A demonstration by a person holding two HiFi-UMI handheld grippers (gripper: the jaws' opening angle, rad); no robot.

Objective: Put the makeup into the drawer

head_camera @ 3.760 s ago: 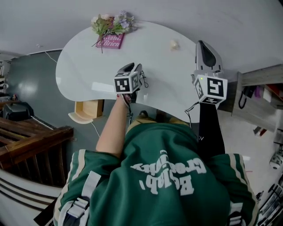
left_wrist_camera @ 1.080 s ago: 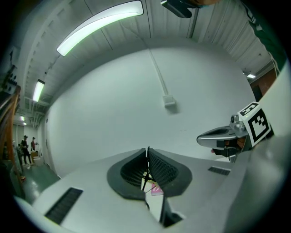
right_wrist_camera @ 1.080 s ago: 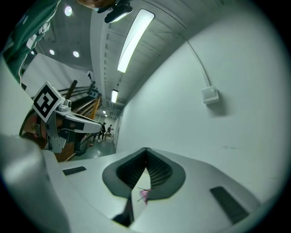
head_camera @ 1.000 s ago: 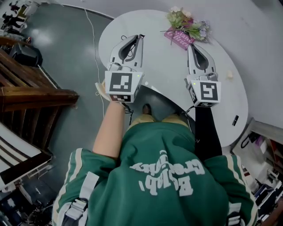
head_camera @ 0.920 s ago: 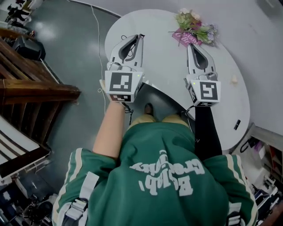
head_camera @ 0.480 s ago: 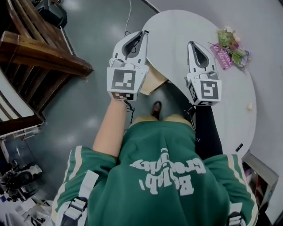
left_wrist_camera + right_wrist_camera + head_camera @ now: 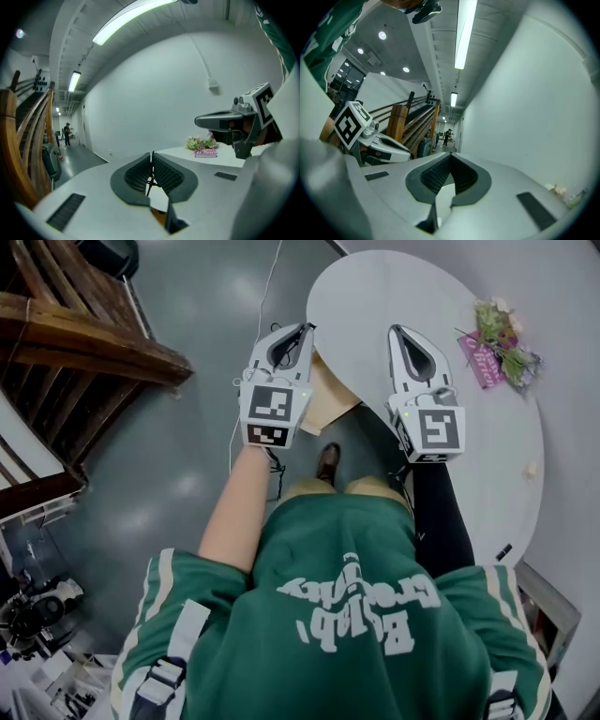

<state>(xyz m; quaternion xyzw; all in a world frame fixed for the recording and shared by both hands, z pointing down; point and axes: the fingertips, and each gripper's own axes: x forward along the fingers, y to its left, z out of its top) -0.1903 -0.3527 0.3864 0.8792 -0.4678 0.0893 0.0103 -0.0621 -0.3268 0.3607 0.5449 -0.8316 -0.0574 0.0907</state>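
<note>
Both grippers hold nothing. My left gripper (image 7: 307,327) is shut and sits just off the white table's (image 7: 412,287) left rim, above a light wooden drawer unit (image 7: 330,395) under the tabletop. My right gripper (image 7: 393,329) is shut and hovers over the table's left part. In the left gripper view the shut jaws of my left gripper (image 7: 151,154) point level at the white wall, with the right gripper (image 7: 234,124) alongside. The right gripper (image 7: 451,154) looks along the wall towards a corridor. A small black item (image 7: 503,551) and a small pale item (image 7: 532,468) lie far right on the table.
A bunch of flowers (image 7: 502,329) with a pink sign (image 7: 481,360) stands at the table's far side, also in the left gripper view as flowers (image 7: 201,142). A wooden stair rail (image 7: 84,343) is at the left, over grey floor (image 7: 178,456). A cable (image 7: 255,324) runs across the floor.
Both grippers have swung left along the table, away from the flowers. The left one has sunk and gone past the table's rim, above the wooden drawer unit. Jaws stay shut.
</note>
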